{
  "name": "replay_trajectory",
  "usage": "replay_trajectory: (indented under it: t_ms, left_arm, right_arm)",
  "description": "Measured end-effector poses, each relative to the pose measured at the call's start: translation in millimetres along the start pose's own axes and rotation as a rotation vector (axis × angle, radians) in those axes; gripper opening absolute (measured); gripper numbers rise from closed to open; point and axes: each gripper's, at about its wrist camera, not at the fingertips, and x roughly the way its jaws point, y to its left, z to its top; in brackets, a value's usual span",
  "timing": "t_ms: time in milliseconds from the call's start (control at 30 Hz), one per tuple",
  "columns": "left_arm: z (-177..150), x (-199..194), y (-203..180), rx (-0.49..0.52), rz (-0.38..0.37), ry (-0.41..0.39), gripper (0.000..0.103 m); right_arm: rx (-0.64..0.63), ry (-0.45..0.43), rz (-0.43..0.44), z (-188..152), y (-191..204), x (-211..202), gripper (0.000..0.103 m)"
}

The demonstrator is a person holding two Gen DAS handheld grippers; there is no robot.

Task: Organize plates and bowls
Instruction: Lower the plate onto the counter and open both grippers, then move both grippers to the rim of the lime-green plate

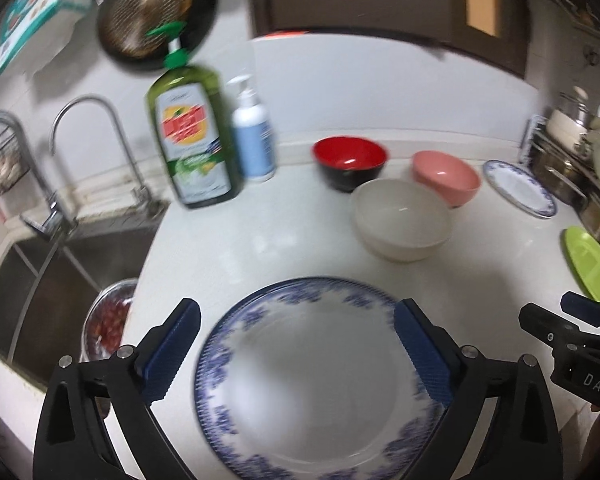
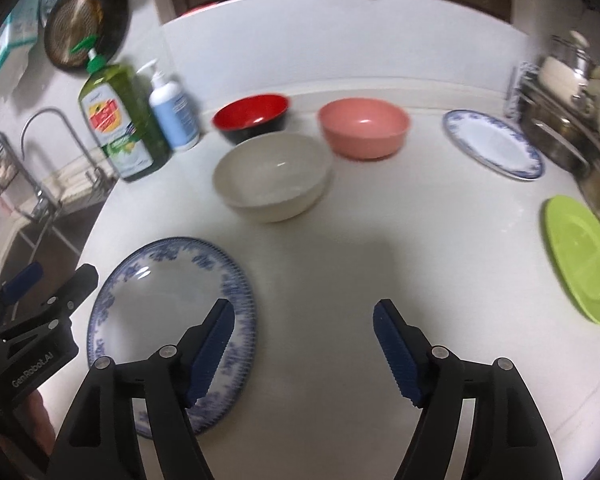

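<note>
The left tool (image 1: 296,344) gapes wide, empty, over the large blue-rimmed plate (image 1: 316,380) low in frame; the right tool (image 2: 304,344) is equally open, empty. A flat plate on the counter (image 2: 340,260) could slip sideways toward the sink (image 1: 60,280).

White bench (image 2: 340,264), viewed from the right wrist. Large blue-patterned plate (image 2: 160,320) flat at 8 o'clock. White bowl (image 2: 272,176) just above centre. Red-and-black bowl (image 2: 252,118) behind it at 11 o'clock, very close; contact cannot be confirmed. Pink bowl (image 2: 364,128) at 12 o'clock. Small blue-rimmed plate (image 2: 492,144) at 2 o'clock. Green plate (image 2: 580,264) at 3 o'clock. Green detergent bottle (image 2: 120,124) and white pump bottle (image 2: 172,112) upright, side by side, at 10 o'clock.
</note>
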Motion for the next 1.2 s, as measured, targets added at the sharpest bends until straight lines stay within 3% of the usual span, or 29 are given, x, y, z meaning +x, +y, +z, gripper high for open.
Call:
replay_trajectory:
  t_ms: [767,1200]
  left_arm:
    - [51.8,-27.7,-161.1,0.192,-0.209,-0.153,0.103]
    - [81.8,-20.0,-263.7,0.278,-0.352,-0.139,0.103]
  right_arm:
    - [0.209,-0.189,-0.212,5.2,-150.6,-84.9,0.077]
    - [0.331,-0.231,-0.353,6.2,-237.0,-110.0,0.077]
